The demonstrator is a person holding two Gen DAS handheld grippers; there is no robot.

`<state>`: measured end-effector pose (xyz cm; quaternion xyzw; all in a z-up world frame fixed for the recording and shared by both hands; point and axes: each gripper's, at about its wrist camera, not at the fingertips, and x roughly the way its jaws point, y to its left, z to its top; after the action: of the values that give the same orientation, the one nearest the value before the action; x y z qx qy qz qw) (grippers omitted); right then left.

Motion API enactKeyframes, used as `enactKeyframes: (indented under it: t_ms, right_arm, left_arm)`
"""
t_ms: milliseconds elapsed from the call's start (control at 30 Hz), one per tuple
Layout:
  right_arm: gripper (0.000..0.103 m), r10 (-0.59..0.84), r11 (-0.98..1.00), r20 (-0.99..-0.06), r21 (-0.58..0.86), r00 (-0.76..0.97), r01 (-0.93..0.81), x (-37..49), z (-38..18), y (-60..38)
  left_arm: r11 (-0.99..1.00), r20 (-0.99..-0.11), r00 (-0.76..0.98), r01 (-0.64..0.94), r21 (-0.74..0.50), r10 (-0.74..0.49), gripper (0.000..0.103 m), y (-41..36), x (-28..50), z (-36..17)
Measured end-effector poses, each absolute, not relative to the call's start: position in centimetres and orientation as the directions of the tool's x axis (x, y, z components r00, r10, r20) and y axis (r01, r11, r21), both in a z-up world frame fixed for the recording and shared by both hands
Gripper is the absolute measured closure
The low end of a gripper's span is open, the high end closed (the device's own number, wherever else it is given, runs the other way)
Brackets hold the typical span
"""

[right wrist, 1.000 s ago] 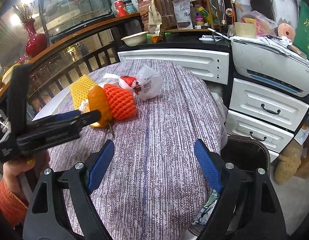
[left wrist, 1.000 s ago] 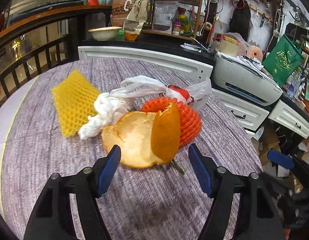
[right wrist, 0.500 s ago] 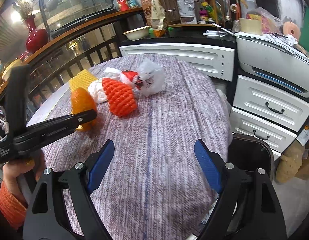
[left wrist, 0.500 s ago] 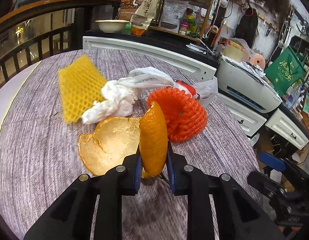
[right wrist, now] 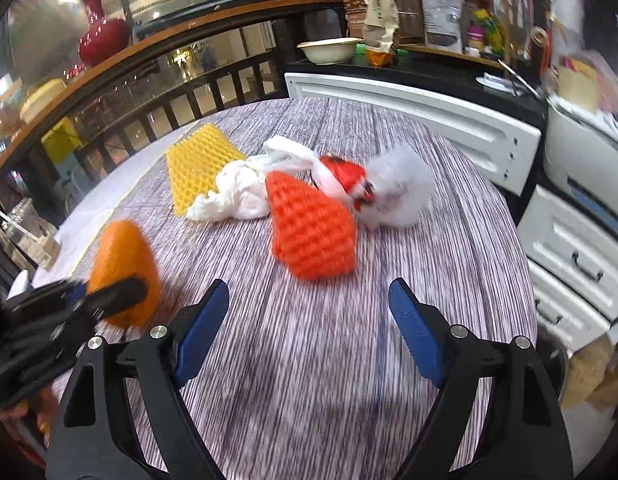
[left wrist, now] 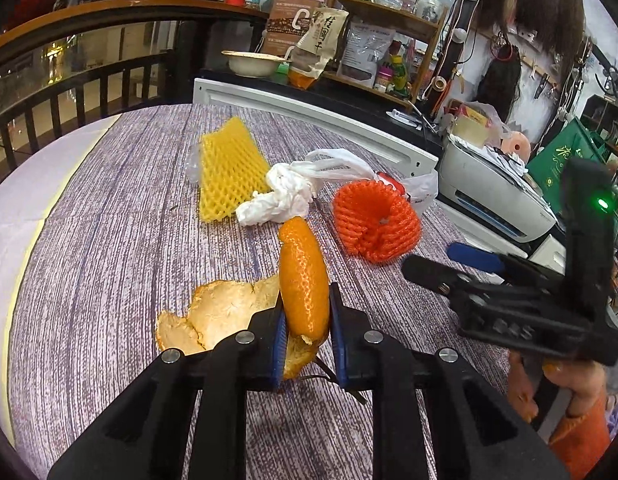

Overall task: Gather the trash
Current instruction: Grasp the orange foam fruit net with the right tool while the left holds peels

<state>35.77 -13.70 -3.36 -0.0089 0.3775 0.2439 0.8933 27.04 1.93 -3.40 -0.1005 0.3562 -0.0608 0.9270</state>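
My left gripper [left wrist: 305, 334] is shut on an orange peel [left wrist: 303, 280], pinching its upright flap while the pale inner part [left wrist: 217, 320] trails to the left over the table. The same peel [right wrist: 123, 264] shows at the left of the right wrist view, clamped in that gripper. Beyond it lie an orange foam net [left wrist: 375, 222], a crumpled white tissue [left wrist: 279, 200], a yellow foam net [left wrist: 229, 170] and a white plastic bag with red print [right wrist: 393, 192]. My right gripper [right wrist: 309, 328] hangs open above bare table, short of the orange foam net [right wrist: 309, 228].
The round table [left wrist: 109, 260] has a grey striped cloth. White drawers [right wrist: 581, 256] and a printer [left wrist: 493, 196] stand at the right, a dark railing [right wrist: 149, 104] behind. A bin rim [right wrist: 553, 356] shows past the table's right edge. A hand [left wrist: 565, 384] holds the right gripper.
My left gripper closed on the orange peel and drew it back from the pile. The right gripper swung left toward the orange foam net, staying open.
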Motion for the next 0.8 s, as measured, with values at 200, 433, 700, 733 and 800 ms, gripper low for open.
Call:
enactKeyframes:
  t_ms: [200,433,700,733,800]
  right_arm:
    - [0.054,0.377,0.891,-0.723,0.112,0.58,-0.44,38.4,-4.5,-11.7]
    - [0.083,0.386,0.888,-0.721,0.12,0.576,-0.444,37.7,-4.8,-12.3]
    - [0.085,0.432,0.873,-0.677,0.149,0.596,-0.464,34.0,-3.3,-14.1]
    - [0.085,0.436,0.872,-0.673,0.153,0.597,-0.464,33.5,-3.2,-14.4]
    - [0.086,0.445,0.871,-0.663,0.164,0.602,-0.463,32.6,-3.0,-15.1]
  left_arm:
    - [0.971,-0.645,0.742,0.03,-0.238,-0.181,0.084,2.2,26.3,-3.4]
    - [0.972,-0.635,0.753,0.025,-0.233,-0.172,0.084,2.6,25.5,-3.3]
    - [0.968,-0.62,0.763,0.03,-0.247,-0.182,0.084,2.2,24.6,-2.9]
    - [0.968,-0.619,0.764,0.031,-0.249,-0.184,0.084,2.1,24.6,-2.9]
    - [0.967,-0.615,0.765,0.036,-0.252,-0.189,0.084,1.8,24.3,-2.8]
